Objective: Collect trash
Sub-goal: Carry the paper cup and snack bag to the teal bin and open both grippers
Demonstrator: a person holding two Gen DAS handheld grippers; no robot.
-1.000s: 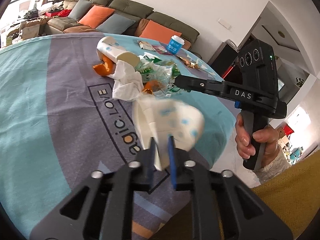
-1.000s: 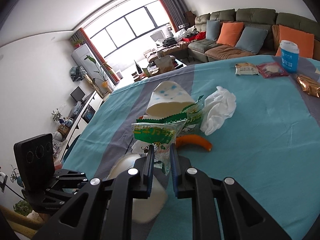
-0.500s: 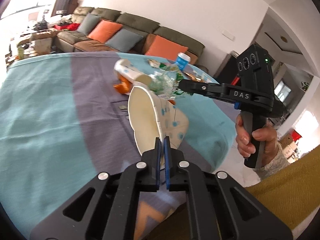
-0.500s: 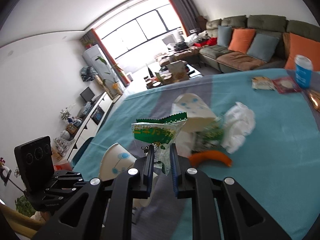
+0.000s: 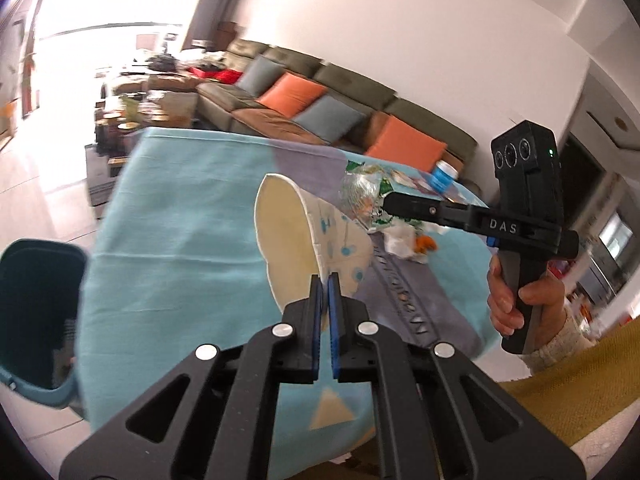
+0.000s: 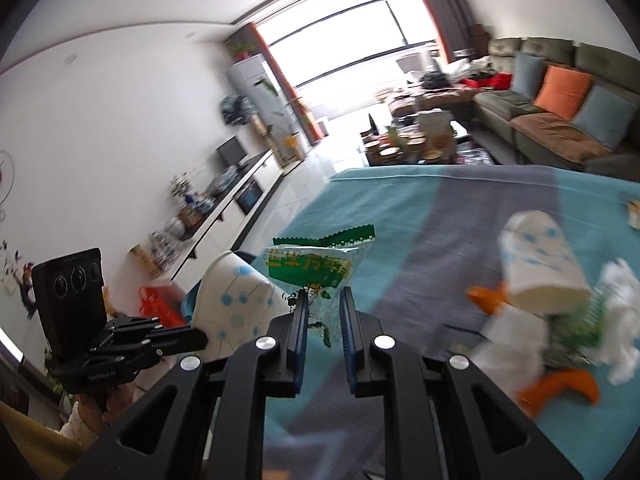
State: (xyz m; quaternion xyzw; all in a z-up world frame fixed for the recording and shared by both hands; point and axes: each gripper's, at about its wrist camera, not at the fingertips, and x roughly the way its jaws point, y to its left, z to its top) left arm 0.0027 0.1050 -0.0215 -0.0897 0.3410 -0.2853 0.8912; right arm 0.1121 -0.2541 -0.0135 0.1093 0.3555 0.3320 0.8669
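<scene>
We are pinching a paper cup (image 5: 316, 236) in the left gripper (image 5: 325, 280) jaws, and a green wrapper (image 6: 310, 276) in the right gripper (image 6: 323, 304) jaws, above the surface (image 5: 180, 216).

The left gripper (image 5: 324, 292), its jaws now pinched fully onto the rim of the crushed paper cup (image 5: 304, 236), has lifted the cup off the tablecloth (image 5: 180, 240) and swung away from the trash pile (image 5: 404, 236), so a teal bin (image 5: 36, 312) beside the tablecloth's edge has come into the left wrist view. The right gripper (image 6: 324, 316) has likewise carried its green snack wrapper (image 6: 316, 268) up and away from the pile, which now lies well off to the right in its view.
</scene>
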